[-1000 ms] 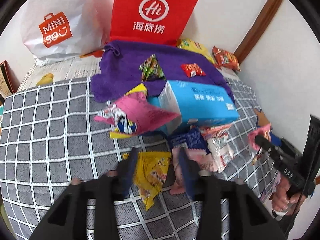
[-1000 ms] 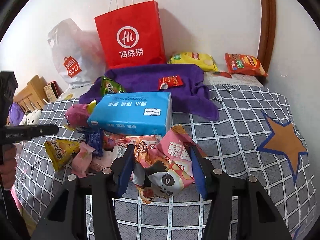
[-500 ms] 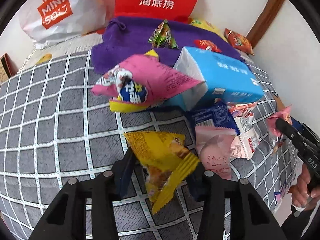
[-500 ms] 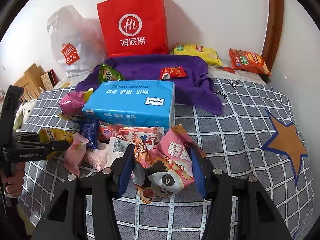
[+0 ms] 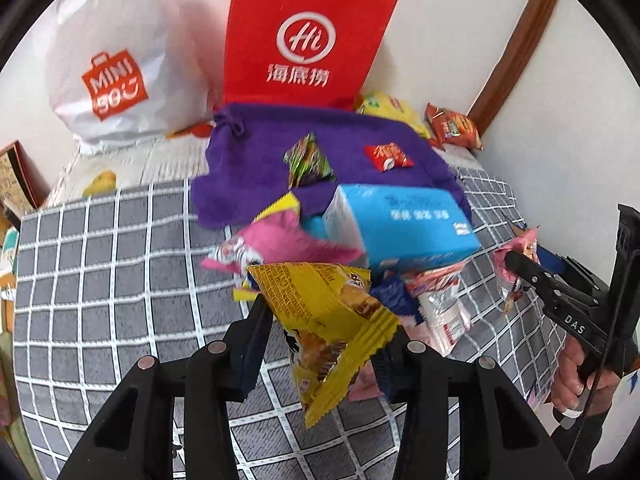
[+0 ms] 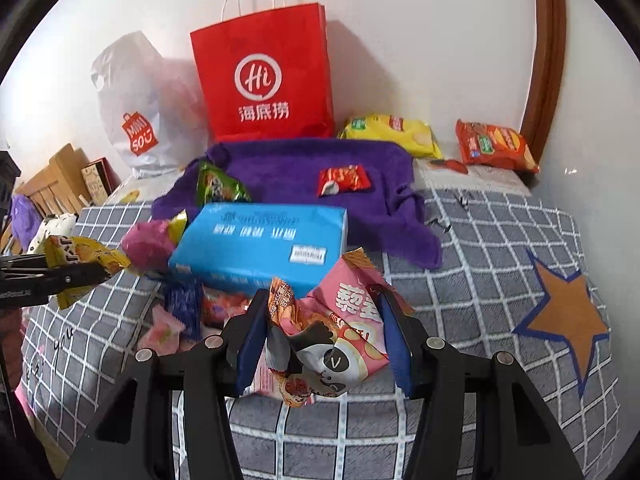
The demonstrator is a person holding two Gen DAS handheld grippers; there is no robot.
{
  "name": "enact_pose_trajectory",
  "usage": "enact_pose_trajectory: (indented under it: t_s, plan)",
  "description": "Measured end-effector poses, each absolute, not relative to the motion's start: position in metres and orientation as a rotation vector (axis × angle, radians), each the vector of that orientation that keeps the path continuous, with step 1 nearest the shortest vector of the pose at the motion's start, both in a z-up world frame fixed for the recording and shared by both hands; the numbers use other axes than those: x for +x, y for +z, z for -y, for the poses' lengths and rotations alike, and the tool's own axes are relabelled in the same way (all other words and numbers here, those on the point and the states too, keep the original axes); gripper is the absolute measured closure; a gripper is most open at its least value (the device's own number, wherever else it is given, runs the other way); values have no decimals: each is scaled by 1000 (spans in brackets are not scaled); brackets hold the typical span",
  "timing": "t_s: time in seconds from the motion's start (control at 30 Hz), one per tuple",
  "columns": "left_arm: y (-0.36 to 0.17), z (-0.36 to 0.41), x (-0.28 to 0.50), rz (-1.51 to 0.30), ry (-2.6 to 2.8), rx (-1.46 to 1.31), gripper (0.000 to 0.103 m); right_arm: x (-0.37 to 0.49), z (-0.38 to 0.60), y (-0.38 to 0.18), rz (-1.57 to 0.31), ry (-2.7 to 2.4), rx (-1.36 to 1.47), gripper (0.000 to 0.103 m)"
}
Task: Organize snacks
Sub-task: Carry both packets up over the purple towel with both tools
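Note:
My left gripper [image 5: 324, 344] is shut on a yellow snack packet [image 5: 328, 312] and holds it lifted above the checked bed cover; it also shows in the right wrist view [image 6: 80, 258]. My right gripper [image 6: 324, 340] is shut on a pink panda snack bag [image 6: 340, 340], held just above the cover. A pile of small snacks lies by a blue tissue pack [image 6: 260, 242]: a pink bag [image 5: 288, 240], a dark blue packet [image 6: 184, 304]. A green packet [image 6: 218, 186] and a red packet [image 6: 344, 178] lie on a purple towel [image 6: 288, 168].
A red paper bag [image 6: 266, 76] and a white Miniso plastic bag [image 6: 136, 120] stand against the back wall. A yellow chip bag [image 6: 392, 132] and an orange chip bag [image 6: 494, 144] lie at the back right. The bed's left edge drops to boxes [image 6: 60, 180].
My left gripper closed on the yellow packet and lifted it off the cover, pulling back from the pile. My right gripper kept its hold on the pink panda bag and rose slightly.

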State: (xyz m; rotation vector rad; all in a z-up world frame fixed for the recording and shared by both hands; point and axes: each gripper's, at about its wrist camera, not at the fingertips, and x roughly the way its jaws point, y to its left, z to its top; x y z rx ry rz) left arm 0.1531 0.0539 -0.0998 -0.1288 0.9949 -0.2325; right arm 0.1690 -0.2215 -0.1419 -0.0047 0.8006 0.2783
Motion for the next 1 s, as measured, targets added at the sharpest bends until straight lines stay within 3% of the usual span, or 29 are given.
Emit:
enact_pose_trajectory:
  t_s: [1.0]
  plan:
    - [-23,-21,230,-873,-257,-106,60,259,200,-64,-705,340,18,49]
